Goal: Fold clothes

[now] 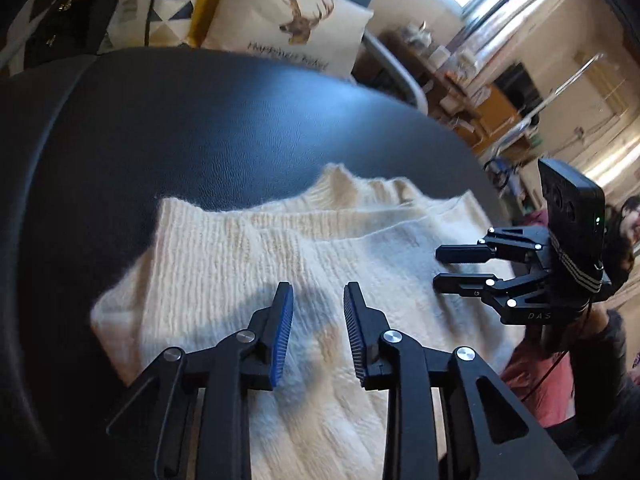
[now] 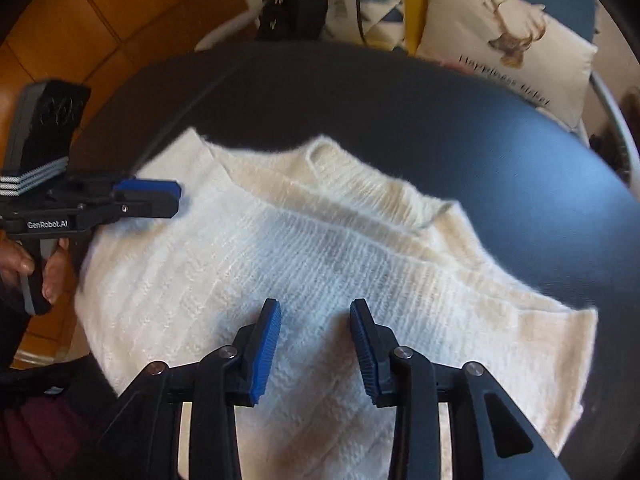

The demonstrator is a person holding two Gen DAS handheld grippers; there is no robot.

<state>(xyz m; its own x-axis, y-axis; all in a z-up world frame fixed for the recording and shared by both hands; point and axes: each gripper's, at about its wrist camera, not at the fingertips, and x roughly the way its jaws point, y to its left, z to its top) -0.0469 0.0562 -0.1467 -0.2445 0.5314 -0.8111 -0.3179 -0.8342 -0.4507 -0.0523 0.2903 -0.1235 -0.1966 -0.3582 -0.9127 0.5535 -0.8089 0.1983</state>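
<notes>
A cream knitted sweater (image 1: 248, 264) lies partly folded on a round black leather table (image 1: 180, 120), collar toward the far side. My left gripper (image 1: 318, 292) hovers open and empty just above the sweater's near part. My right gripper (image 1: 436, 268) shows at the right edge of the sweater, jaws apart and empty. In the right wrist view the right gripper (image 2: 316, 312) is open over the sweater (image 2: 320, 248), and the left gripper (image 2: 176, 198) reaches in over its left edge on the table (image 2: 480, 140).
Cushions, one with a deer print (image 1: 288, 24), and a black bag (image 1: 68, 20) sit beyond the table. A person in pink (image 1: 560, 380) is at the right. Orange floor tiles (image 2: 80, 20) lie to the left of the table.
</notes>
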